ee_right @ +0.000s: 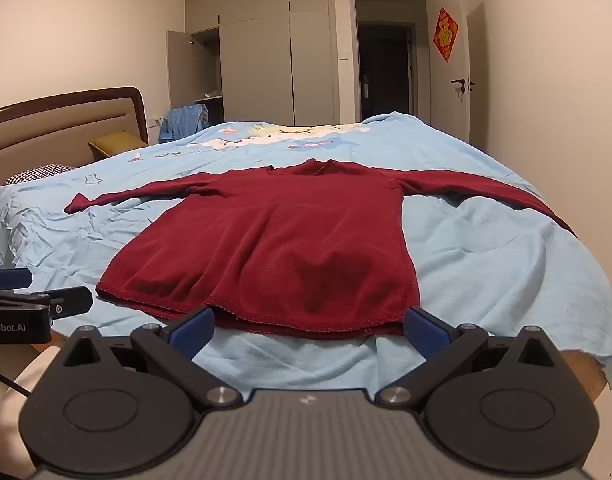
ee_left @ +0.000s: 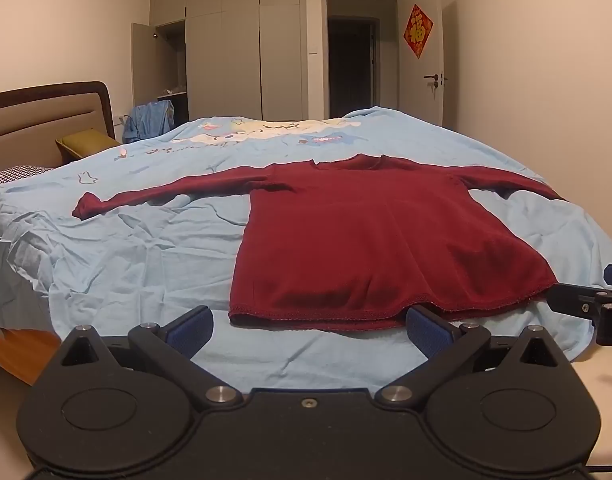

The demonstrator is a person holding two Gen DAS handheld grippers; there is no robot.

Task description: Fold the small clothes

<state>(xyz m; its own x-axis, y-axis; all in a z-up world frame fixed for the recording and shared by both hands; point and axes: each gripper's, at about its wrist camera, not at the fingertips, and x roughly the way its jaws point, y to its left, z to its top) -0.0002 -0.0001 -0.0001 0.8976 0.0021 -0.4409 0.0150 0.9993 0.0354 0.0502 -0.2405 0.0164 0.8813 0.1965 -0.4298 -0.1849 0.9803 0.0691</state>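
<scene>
Currently, shirt [ee_left: 370, 236] flat on bed [ee_left: 146, 248], frame centre. Left gripper [ee_left: 308, 330] and right gripper [ee_right: 308, 330] released, empty, at hem. Risk: pinching bedsheet too, dragging it into fold.

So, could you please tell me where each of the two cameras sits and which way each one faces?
Left wrist: on the left hand-held gripper, open, facing across the light blue bedsheet at the dark red long-sleeved top; the right hand-held gripper's tip shows at the right edge.
Right wrist: on the right hand-held gripper, open, facing likewise; the left one shows at the left edge.
Shared: top, bedsheet, grey wardrobe.
</scene>
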